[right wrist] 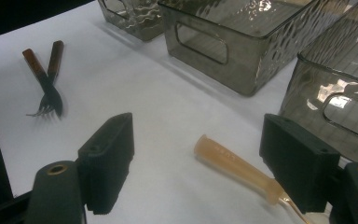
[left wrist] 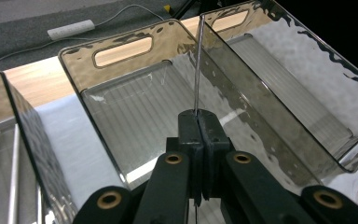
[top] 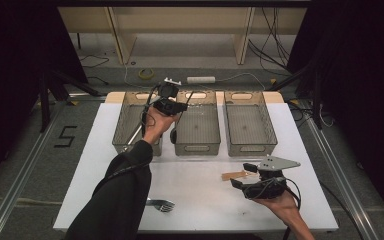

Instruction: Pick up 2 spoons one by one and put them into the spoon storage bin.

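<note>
I have the left gripper (left wrist: 199, 122) with its jaws pressed together on a thin, flat metal utensil blade (left wrist: 197, 65), seen edge-on and standing upright above the middle smoked-plastic bin (left wrist: 121, 50). I judge it stiff, light and slippery: pinched on such a narrow edge it could swivel or slide, so I would move slowly and keep it vertical. From the high view, the left gripper (top: 168, 101) sits over the wall shared by the middle bin and the one left of it, where long metal pieces (left wrist: 0, 168) already lie. The middle bin looks bare inside, with plenty of room to lower into, but its walls are tall and close on both sides.

My right gripper (right wrist: 209, 168) has its jaws spread wide, straddling a translucent amber plastic handle (right wrist: 235, 165) lying flat on the white table (right wrist: 135, 79), in front of the middle bin and not yet touched. I would take that handle at mid-length. Two brown-handled forks (right wrist: 46, 88) lie crossed well off to the side.
</note>
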Available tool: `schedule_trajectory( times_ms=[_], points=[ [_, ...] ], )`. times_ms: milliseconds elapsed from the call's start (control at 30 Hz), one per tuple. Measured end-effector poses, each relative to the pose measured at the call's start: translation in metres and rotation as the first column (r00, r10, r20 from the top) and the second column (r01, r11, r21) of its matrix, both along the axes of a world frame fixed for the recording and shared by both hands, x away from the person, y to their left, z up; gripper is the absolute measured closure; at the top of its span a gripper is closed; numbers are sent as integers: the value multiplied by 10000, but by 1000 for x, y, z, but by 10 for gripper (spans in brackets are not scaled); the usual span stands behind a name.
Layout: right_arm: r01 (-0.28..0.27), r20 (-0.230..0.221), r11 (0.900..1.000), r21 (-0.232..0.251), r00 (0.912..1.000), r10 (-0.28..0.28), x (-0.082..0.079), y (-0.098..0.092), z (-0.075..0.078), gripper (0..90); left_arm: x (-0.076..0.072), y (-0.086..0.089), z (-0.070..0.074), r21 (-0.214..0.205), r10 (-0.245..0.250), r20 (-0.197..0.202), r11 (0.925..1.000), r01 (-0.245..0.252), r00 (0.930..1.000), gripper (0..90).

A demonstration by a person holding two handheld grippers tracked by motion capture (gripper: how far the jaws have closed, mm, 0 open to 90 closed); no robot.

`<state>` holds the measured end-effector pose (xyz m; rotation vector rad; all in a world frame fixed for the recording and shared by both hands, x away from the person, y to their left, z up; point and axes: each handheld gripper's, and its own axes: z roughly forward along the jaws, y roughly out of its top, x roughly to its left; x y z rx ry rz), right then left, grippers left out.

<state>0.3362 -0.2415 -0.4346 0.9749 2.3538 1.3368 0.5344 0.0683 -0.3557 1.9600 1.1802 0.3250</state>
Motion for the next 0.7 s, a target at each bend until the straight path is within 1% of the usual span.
schedule_trajectory(
  times_ms=[33,167,267,333,433,600,700],
  points=[
    [-17,-8,10000,2,10000,17,0,0,0,272,1,-1,-1,9,-11,-64,10000,12,10000,888],
    [-32,25,10000,24,10000,32,-1,0,0,272,6,-6,-5,-84,160,-100,9998,-161,9998,888],
    [-43,7,10000,45,10000,43,0,0,0,272,9,-8,-7,-110,195,-110,9997,-196,9997,888],
    [-41,29,10000,33,10000,41,0,0,0,273,11,-8,-7,-222,213,-183,9995,-217,9996,888],
    [-56,7,10000,47,10000,56,0,0,0,272,12,-10,-10,-149,327,-125,9993,-329,9994,888],
    [-69,11,10000,53,10000,69,0,0,0,272,14,-9,-14,-302,472,-142,9984,-476,9988,887],
    [-78,9,10000,48,10000,78,0,0,0,272,15,-9,-16,-278,508,-1,9983,-508,9987,886]
  ],
)
